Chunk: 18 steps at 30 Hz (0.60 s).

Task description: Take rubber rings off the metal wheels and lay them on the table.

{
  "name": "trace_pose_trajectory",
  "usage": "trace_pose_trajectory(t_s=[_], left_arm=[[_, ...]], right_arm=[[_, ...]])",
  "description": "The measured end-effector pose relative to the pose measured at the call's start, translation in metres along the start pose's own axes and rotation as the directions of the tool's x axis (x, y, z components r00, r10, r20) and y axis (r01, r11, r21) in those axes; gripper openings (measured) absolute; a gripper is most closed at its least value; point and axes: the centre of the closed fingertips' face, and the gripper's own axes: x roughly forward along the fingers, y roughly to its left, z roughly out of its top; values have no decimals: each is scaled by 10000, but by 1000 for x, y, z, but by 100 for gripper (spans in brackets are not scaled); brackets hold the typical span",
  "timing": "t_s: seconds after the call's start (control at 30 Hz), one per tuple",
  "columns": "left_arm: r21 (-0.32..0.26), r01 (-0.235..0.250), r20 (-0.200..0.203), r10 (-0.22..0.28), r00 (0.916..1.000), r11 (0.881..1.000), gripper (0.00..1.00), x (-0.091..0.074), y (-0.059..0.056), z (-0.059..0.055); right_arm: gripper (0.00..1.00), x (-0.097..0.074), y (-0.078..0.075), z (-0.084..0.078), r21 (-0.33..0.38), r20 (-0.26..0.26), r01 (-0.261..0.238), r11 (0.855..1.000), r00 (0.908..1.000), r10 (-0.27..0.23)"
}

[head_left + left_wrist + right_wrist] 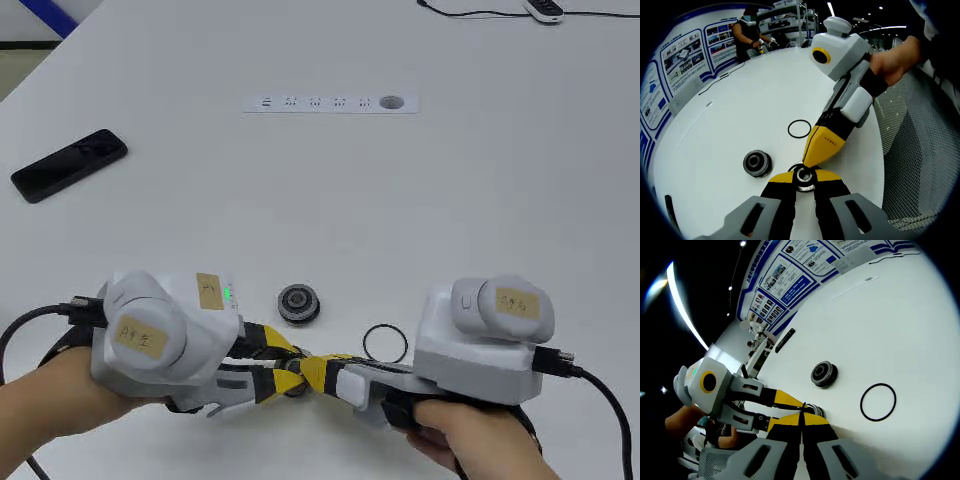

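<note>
A metal wheel (804,176) sits clamped between the left gripper (804,177)'s jaws, near the table (450,200)'s front edge. The right gripper (802,412)'s jaws are pressed together, tips against that wheel's rim; whether they pinch anything I cannot tell. A loose rubber ring (385,343) lies near a second wheel (299,303).

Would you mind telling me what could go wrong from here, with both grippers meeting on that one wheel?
The left gripper clamps the held wheel by its jaw tips alone; the right gripper might twist it free with its pull. Its jaws look shut at the rim, but a grip on the rubber is unclear, so they may slip off. A dropped wheel could roll into the second wheel or the loose ring close by.
</note>
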Motion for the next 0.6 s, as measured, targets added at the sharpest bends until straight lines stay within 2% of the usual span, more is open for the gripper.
trace_pose_trajectory(t_s=[0.1, 0.23, 0.6], left_arm=[[-97, -81, -23, 80, 10000, 9999, 13, 0, 0, 0], [-254, -154, 153, 158, 9998, 9996, 14, 0, 0, 0], [-566, -301, 151, 310, 9994, 9979, 14, 0, 0, 2]], right_arm=[[1, -1, 0, 1, 289, 45, -23, 9996, 10000, 21], [1, -1, 0, 0, 580, 88, -32, 9983, 10000, 27], [2, -1, -3, 1, 1003, 183, 111, 9949, 9997, -131]])
